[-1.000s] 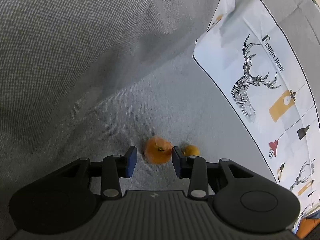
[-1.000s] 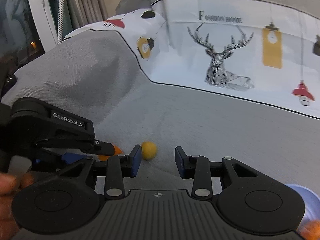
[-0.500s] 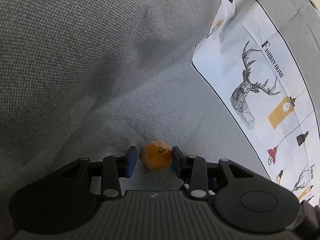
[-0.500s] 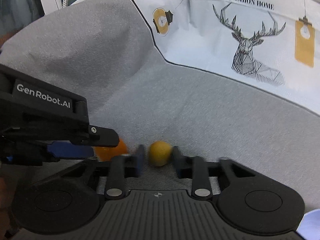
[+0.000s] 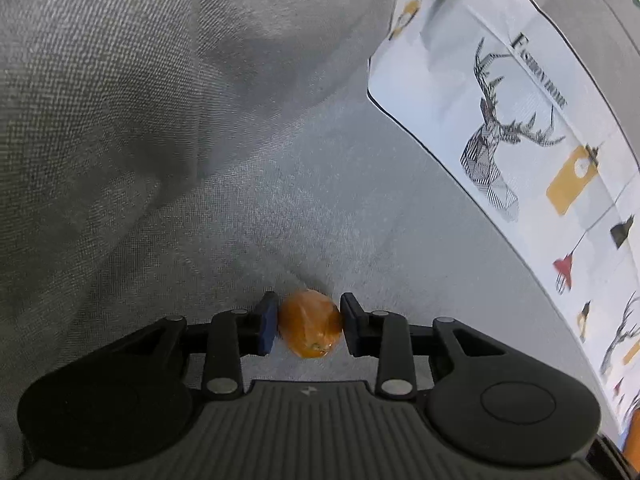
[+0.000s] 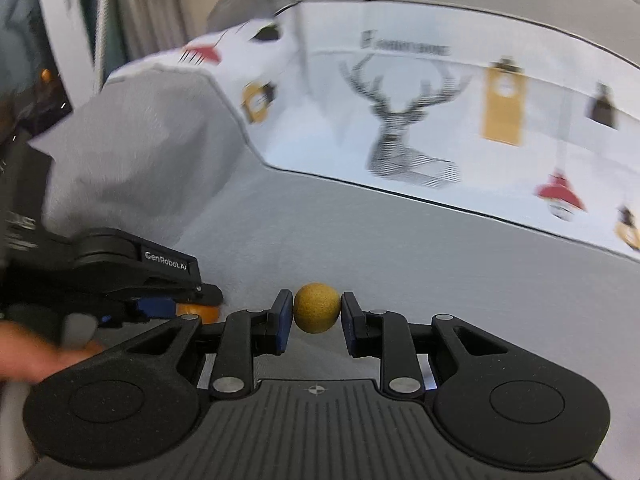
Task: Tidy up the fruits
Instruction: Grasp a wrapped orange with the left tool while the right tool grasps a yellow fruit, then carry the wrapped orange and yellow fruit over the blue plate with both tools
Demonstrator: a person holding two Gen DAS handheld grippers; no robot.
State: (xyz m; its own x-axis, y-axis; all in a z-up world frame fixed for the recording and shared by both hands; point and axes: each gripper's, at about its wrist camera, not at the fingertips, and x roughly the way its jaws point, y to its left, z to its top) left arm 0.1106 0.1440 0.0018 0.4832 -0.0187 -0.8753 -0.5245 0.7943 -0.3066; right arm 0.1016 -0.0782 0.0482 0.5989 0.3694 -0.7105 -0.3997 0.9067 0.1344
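Note:
An orange mandarin (image 5: 310,330) lies on the grey sofa seat (image 5: 360,208), and my left gripper (image 5: 309,330) is closing on it with both blue pads against its sides. A small round yellow fruit (image 6: 317,307) sits pinched between the pads of my right gripper (image 6: 316,312), which is shut on it and holds it a little above the seat (image 6: 400,260). In the right wrist view the left gripper (image 6: 192,304) is low at the left, with the mandarin (image 6: 198,313) partly hidden under its fingers and a person's hand (image 6: 24,356) behind it.
A white printed cushion with a deer and lamps (image 5: 520,140) (image 6: 400,120) leans along the sofa back. A grey padded armrest (image 5: 120,100) (image 6: 140,152) rises on the left. Something orange (image 5: 632,436) shows at the left view's lower right edge.
The left jaws narrowed onto the mandarin. The right gripper moved in around the yellow fruit, shut on it and rose with it; that fruit is gone from beside the mandarin.

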